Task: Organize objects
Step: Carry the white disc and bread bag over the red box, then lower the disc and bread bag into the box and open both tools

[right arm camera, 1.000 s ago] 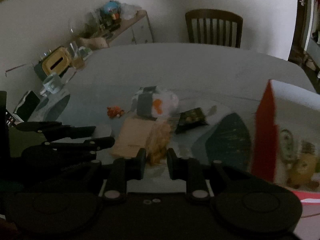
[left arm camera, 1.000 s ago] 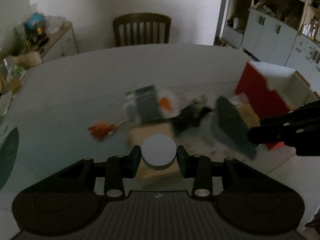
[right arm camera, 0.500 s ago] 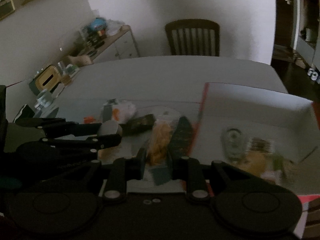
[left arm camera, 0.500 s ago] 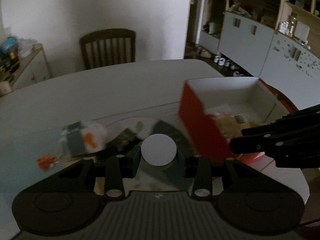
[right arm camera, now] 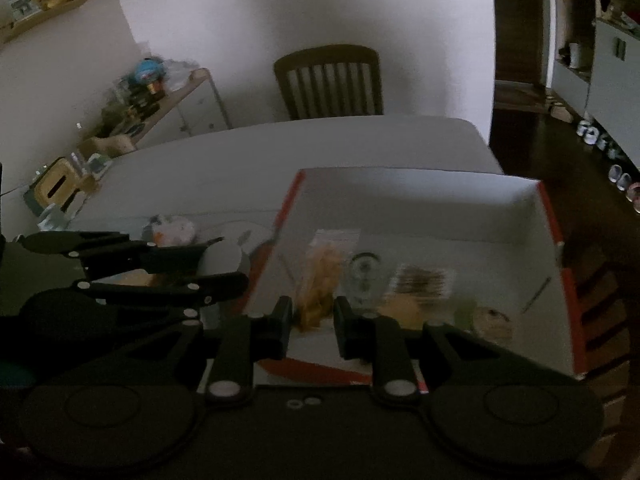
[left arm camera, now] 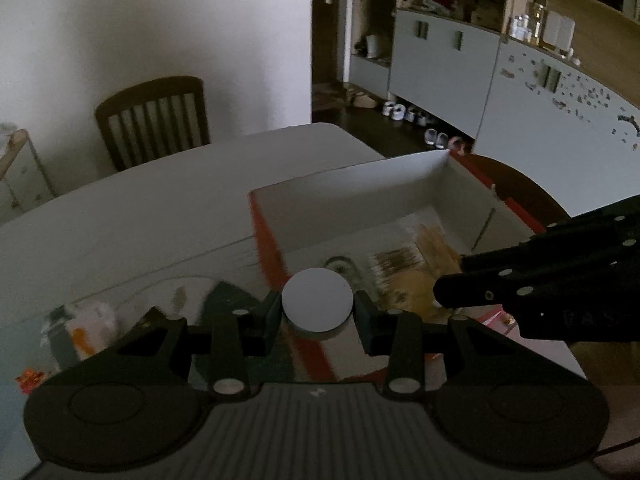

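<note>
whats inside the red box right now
Inside the box: a clear glass, a brown-printed packet and a round item, all blurred. The right gripper and its yellow snack bag cover part of the floor.

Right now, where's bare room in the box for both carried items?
Free: the box floor along the far wall, and its near left corner behind the red side. Crowded: the middle and right, around the clear round item and patterned packet. Left gripper carries a white disc, right gripper a yellow bag.

Swung both grippers from table clutter to box (right arm camera: 416, 200); my disc (left arm camera: 318, 304) at its left wall, bag (right arm camera: 320, 284) over its floor.
</note>
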Demonstrator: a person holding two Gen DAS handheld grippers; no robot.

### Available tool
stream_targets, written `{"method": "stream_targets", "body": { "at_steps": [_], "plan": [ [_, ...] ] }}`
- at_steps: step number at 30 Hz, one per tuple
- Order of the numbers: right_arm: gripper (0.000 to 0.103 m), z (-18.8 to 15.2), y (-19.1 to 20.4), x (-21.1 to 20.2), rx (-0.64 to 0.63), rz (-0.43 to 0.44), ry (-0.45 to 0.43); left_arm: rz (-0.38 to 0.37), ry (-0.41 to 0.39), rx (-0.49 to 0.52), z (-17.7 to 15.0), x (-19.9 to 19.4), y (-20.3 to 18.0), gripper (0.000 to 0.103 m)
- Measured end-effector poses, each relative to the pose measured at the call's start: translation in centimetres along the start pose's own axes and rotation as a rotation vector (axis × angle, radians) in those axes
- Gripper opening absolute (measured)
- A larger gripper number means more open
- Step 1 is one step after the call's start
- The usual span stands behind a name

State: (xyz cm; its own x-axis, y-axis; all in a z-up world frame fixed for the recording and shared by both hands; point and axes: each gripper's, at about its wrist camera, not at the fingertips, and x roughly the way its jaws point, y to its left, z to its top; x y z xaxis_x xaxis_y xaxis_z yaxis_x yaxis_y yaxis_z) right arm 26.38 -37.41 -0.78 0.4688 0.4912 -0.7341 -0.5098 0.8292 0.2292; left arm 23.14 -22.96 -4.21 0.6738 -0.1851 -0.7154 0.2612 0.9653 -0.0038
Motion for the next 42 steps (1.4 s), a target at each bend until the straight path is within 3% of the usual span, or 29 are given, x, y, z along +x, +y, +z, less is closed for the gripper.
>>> {"method": "stream_targets", "body": {
  "at_steps": [12,20,36,42],
  "plan": [
    [0.021,-0.4,-5.8,0.7,0.053,-0.094,0.014,-0.029,0.064,0.114,2.3,5.4,-4.4,0.038],
    [0.021,-0.8,-8.2,3.2,0.073,-0.143,0.072,0.018,0.149,0.185,3.4,10.0,-6.1,0.038],
    [0.021,-1.0,-9.5,8.0,0.073,-0.160,0.182,0.054,0.379,0.172,4.2,16.7,-5.7,0.038],
    [0.022,-1.3,-9.9,9.0,0.106,-0.156,0.212,0.053,0.403,0.177,3.8,17.4,-5.8,0.038]
  ]
}}
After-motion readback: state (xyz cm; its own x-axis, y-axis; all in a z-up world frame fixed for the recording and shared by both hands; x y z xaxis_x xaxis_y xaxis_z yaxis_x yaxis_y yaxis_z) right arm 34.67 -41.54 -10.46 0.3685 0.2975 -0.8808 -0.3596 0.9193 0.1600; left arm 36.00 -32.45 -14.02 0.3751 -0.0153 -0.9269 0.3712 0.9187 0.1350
